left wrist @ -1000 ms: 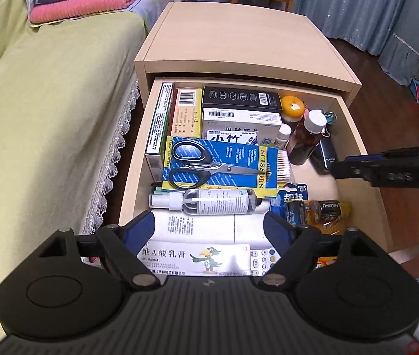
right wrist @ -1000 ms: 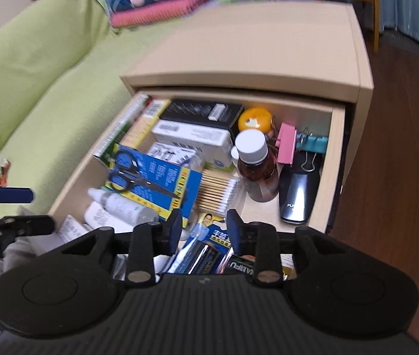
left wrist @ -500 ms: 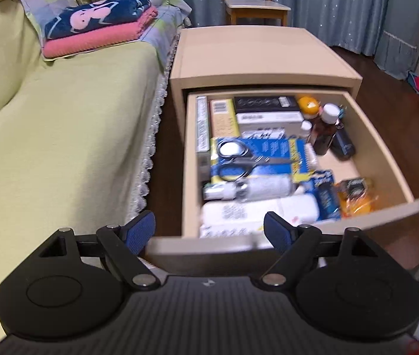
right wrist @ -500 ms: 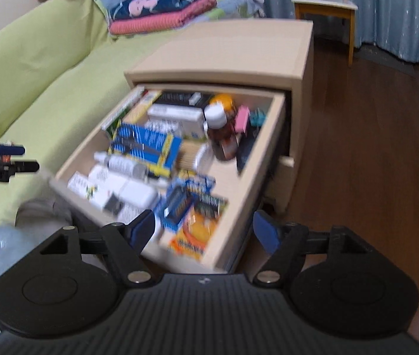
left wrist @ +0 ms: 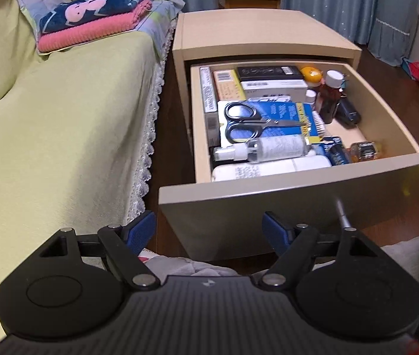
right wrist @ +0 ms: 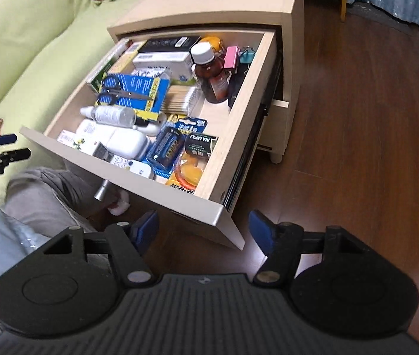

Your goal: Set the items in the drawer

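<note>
Both tongs, left (left wrist: 209, 232) and right (right wrist: 203, 230), are spread and empty, held just short of the drawer (right wrist: 138, 186) front. The drawer is pulled fully out and packed. Risk: the tall brown bottle (right wrist: 211, 74) may tip if the drawer is shoved shut.

The left gripper (left wrist: 209, 230) sits at 6 o'clock in its own view, its two blue-padded fingers (left wrist: 140, 230) spread wide with nothing between them. In the right wrist view the same gripper (right wrist: 17, 147) shows at 9 o'clock, seen edge-on, pointing toward 3 o'clock. The right gripper (right wrist: 203, 230) also sits at 6 o'clock in its own view, its fingers (right wrist: 261, 232) parted wide and empty. The person's legs in grey trousers (right wrist: 40, 198) lie at 8 o'clock below the left gripper.
</note>
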Demonstrator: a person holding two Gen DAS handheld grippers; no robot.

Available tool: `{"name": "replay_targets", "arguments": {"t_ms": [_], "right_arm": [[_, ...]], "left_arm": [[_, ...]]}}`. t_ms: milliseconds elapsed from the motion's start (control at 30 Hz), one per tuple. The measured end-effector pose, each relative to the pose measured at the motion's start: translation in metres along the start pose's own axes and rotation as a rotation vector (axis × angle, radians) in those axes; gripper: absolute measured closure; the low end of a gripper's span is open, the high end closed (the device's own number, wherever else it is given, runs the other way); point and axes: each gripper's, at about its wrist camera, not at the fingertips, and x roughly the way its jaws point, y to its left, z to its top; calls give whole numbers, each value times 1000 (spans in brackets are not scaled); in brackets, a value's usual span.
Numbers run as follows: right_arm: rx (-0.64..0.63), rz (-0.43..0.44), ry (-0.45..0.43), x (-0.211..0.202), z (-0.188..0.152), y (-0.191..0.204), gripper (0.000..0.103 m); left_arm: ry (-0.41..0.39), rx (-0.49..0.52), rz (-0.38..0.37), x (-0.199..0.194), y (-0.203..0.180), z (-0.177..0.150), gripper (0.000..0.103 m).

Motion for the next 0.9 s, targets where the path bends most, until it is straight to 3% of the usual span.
{"name": "replay_targets", "arguments": {"t_ms": [100, 200, 300, 367, 900], "right_arm": [[-25, -13, 7, 5, 2, 3, 42], [-26, -14, 17, 8, 3, 2, 55], [-40, -15, 22, 11, 4, 3, 60], [-60, -20, 22, 12, 5, 6, 60], [-60, -27, -1, 13, -4, 9, 60]], "left_arm": [[5, -2, -6, 6, 2, -3, 25], [0, 13, -10, 11, 3, -3, 25], [3, 16, -17, 18, 4, -2, 30], [0, 4, -31, 22, 6, -2, 35], [12, 27, -14, 32, 2, 3, 35]]}}
